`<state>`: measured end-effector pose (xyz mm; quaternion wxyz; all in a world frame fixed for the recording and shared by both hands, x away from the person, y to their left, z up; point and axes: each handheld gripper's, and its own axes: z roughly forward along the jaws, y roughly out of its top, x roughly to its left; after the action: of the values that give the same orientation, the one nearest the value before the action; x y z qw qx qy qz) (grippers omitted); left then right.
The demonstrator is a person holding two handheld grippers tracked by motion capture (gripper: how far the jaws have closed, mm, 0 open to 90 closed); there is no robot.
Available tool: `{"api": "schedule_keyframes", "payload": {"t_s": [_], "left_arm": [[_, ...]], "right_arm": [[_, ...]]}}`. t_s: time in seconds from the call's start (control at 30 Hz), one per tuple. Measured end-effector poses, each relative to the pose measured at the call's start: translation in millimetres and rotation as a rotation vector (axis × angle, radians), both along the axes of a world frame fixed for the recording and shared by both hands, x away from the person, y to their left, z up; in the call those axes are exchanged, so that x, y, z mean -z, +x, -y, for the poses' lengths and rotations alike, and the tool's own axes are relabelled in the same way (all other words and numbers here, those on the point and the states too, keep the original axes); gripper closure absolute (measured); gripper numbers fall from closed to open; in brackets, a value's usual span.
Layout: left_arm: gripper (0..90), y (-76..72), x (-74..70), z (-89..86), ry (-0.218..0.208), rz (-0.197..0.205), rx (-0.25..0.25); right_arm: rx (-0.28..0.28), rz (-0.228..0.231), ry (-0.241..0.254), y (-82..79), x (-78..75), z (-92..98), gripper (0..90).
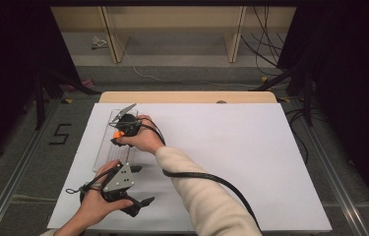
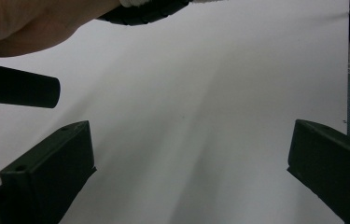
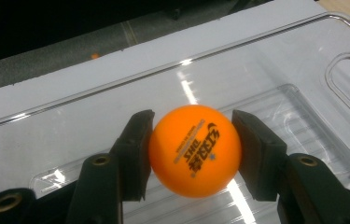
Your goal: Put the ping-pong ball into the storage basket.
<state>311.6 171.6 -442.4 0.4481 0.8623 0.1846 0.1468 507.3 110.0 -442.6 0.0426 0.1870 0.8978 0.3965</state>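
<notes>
White paper (image 1: 231,162) covers the table; right hand-held gripper (image 3: 195,151) clamps an orange ball (image 3: 195,149), left hand-held gripper (image 2: 189,172) gapes.

The high view looks forward and down on the white tabletop (image 1: 231,157); both gripper views skim the same tabletop closely.
</notes>
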Motion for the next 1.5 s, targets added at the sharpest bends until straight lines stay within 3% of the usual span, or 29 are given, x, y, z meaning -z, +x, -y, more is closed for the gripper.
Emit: {"api": "schedule_keyframes", "payload": {"t_s": [0.23, 0.4, 0.57, 0.77, 1.0, 1.5], "left_arm": [[0.0, -0.1, 0.0, -0.1, 0.0, 0.0, 0.0], [0.0, 0.0, 0.1, -0.2, -0.001, 0.0, 0.0], [0.0, -0.2, 0.3, 0.3, 0.0, -0.001, 0.001], [0.0, -0.1, 0.5, 0.3, -0.002, -0.003, 0.002], [0.0, -0.1, 0.4, -0.2, -0.003, -0.005, 0.001], [0.0, -0.2, 0.4, -0.4, -0.005, -0.005, 0.0]], "right_arm": [[0.005, -0.006, 0.012, 0.8, -2.3, 1.2, 48.9], [0.005, -0.024, 0.042, 0.4, -7.1, 3.7, 40.8], [0.001, -0.002, 0.05, -3.8, -12.1, 9.1, 28.2], [0.005, 0.041, 0.041, -7.4, -17.7, 19.8, 19.6], [0.023, 0.056, 0.021, -10.3, -21.2, 35.4, 18.7], [0.071, 0.051, 0.038, -14.8, -23.9, 75.9, 18.6]]}}
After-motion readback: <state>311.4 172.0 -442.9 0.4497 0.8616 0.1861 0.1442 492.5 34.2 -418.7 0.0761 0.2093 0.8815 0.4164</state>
